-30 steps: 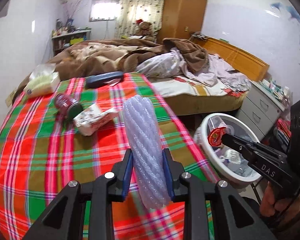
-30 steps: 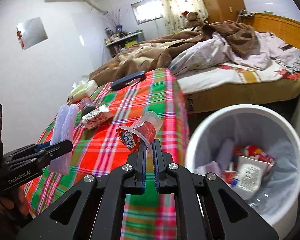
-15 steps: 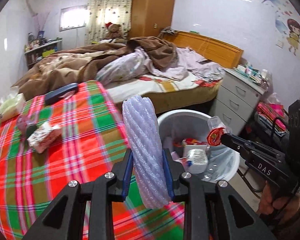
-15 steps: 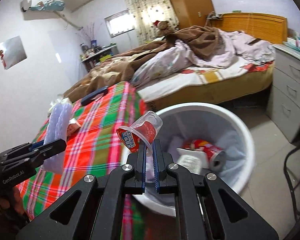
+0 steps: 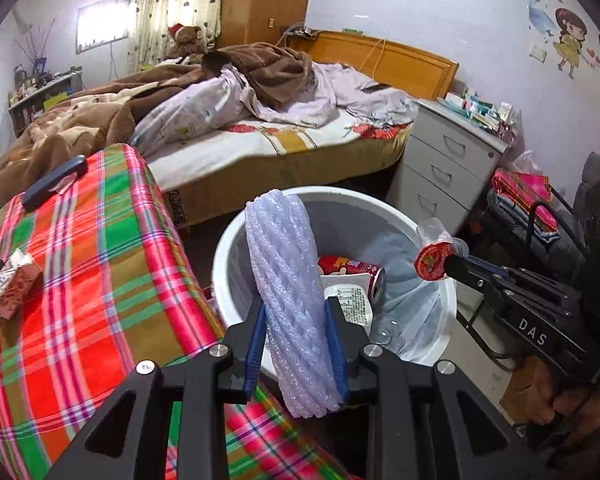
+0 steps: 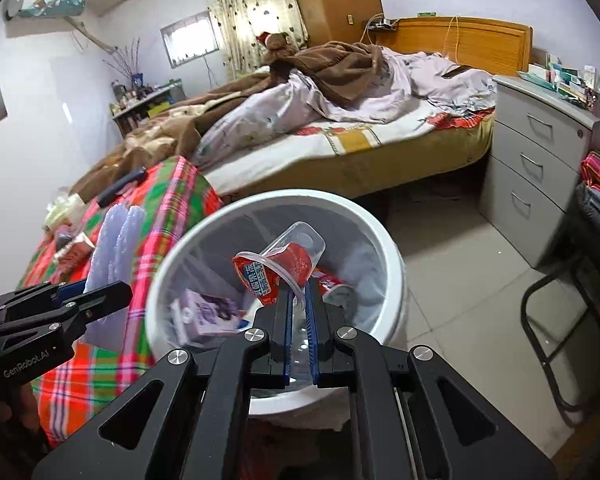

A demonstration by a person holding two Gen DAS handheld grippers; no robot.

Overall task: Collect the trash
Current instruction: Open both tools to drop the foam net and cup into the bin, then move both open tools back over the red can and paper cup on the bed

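Observation:
My left gripper (image 5: 295,320) is shut on a lilac foam net sleeve (image 5: 288,272), which stands upright between the pads at the near left rim of the white trash bin (image 5: 228,248). My right gripper (image 6: 299,296) is shut on the rim of a clear plastic cup with a red label (image 6: 288,256), held over the bin's (image 6: 388,248) opening. From the left wrist view the right gripper (image 5: 452,266) and the cup (image 5: 432,256) hang above the bin's right rim. Inside the bin lie a red can (image 5: 352,270), a white container (image 5: 348,300) and a purple carton (image 6: 208,312).
The table with the plaid cloth (image 5: 80,280) stands left of the bin, bearing a crumpled wrapper (image 5: 12,284) and a dark flat case (image 5: 54,180). A bed (image 5: 280,140) lies behind. A grey drawer chest (image 5: 444,172) and a black chair frame (image 6: 560,320) are on the right.
Both grippers have swung right, from above the plaid table to above the bin. The foam sleeve and the cup stay gripped as before.

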